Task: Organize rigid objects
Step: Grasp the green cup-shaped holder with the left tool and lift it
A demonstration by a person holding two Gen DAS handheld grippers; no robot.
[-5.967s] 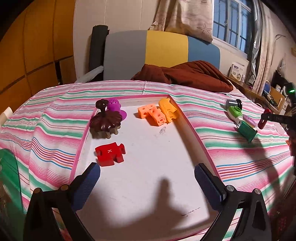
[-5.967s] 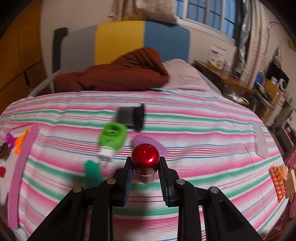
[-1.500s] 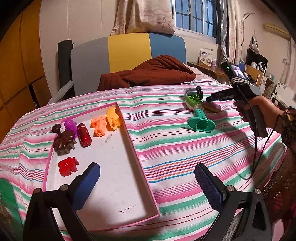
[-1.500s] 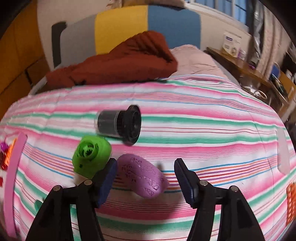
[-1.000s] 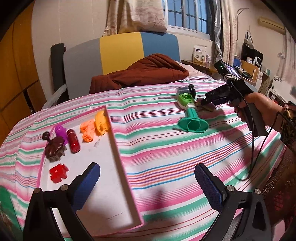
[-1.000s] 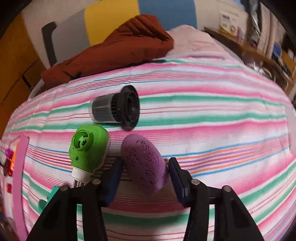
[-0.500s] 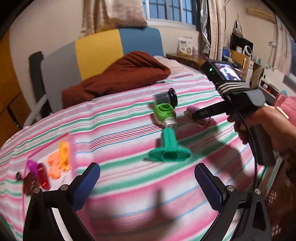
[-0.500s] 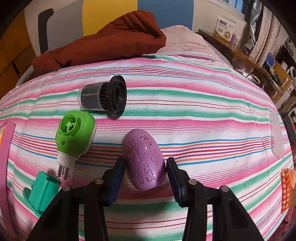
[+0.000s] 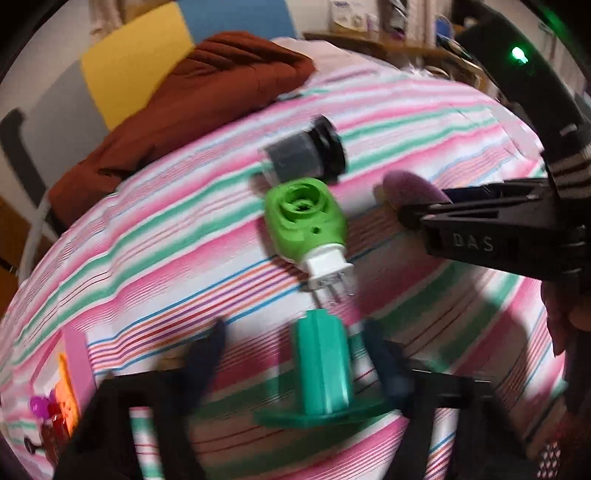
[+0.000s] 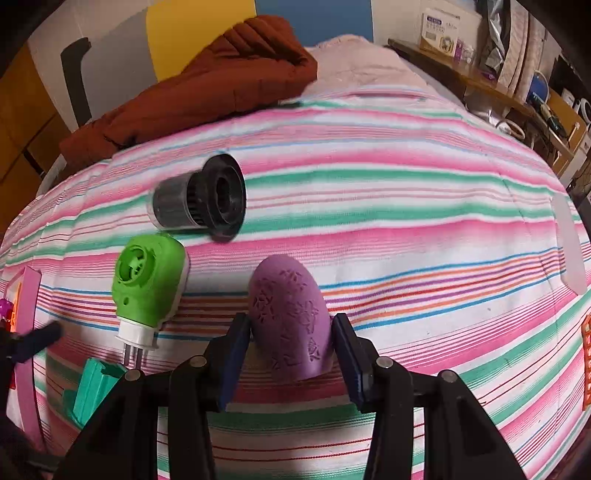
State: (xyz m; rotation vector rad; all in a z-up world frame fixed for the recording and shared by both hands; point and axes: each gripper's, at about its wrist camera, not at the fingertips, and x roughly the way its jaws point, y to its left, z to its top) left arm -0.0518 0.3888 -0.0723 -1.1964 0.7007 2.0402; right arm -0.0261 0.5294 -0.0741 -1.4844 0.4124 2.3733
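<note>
My right gripper (image 10: 291, 354) is shut on a purple patterned oval piece (image 10: 290, 317) that rests on the striped cloth; it also shows in the left wrist view (image 9: 413, 190). My left gripper (image 9: 295, 365) is open around a teal stand (image 9: 325, 373), its blurred fingers on either side and not touching. A green plug-in device (image 9: 304, 221) (image 10: 147, 284) lies just beyond the stand. A grey and black cylinder (image 9: 303, 153) (image 10: 201, 199) lies behind it. The pink-rimmed tray (image 9: 75, 354) with small coloured toys is at the far left.
A brown blanket (image 10: 207, 88) lies at the back of the bed against a grey, yellow and blue headboard. A shelf with boxes (image 10: 443, 26) stands at the right. The right gripper's body (image 9: 498, 229) crosses the right side of the left wrist view.
My left gripper has swung from the tray to the teal stand and dropped around it. My right gripper has closed onto the purple piece.
</note>
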